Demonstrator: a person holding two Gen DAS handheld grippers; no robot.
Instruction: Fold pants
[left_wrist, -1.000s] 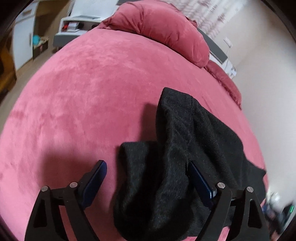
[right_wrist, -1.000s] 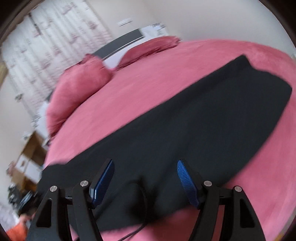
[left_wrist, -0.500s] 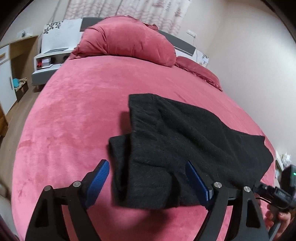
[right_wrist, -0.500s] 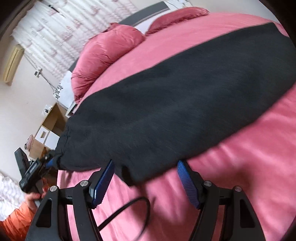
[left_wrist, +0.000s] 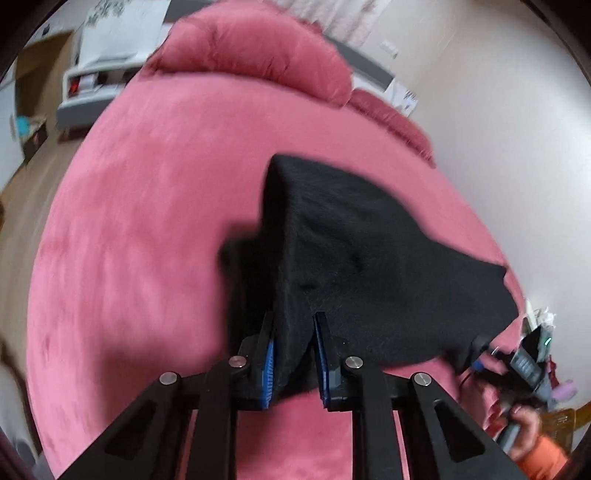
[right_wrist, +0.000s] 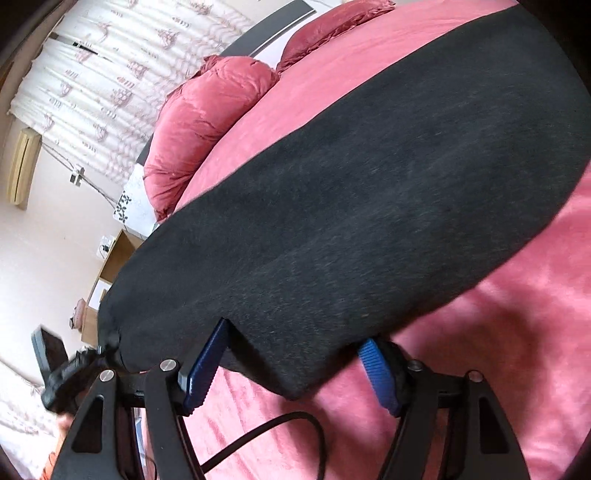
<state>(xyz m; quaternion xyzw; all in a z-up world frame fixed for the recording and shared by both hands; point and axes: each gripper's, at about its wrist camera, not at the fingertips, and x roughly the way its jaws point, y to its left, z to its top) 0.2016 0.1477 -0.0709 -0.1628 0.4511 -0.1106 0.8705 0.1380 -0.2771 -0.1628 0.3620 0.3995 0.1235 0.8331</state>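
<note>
We see one pair of black pants (right_wrist: 369, 206) lying on the pink bed (left_wrist: 147, 229), stretched long and flat, its long axis running from the left hand's end across to the right hand's end. The left gripper (left_wrist: 293, 354) has just been closing and now pinches a bunched fold at its end of the pants, fabric rising in a ridge straight ahead from between the blue pads (left_wrist: 269, 373). The right gripper (right_wrist: 291, 363) stands wide, jaws apart, with the near corner of the other end poking between them; the pads do not press on cloth, so we read it as not gripping yet. In the right wrist view the pants spread forward and to the right of the tool, the corner sitting just ahead of the fingers. We judge the coming move turns on this: the right gripper is nearest the free end and needs to close on that corner, then both ends carry across the long axis. Count: one pants, two grippers, two pink pillows (right_wrist: 207, 125) at the headboard, one dark cable (right_wrist: 273, 428) looping under the right gripper. A person's hand (left_wrist: 524, 428) with an orange sleeve holds the right tool.
</note>
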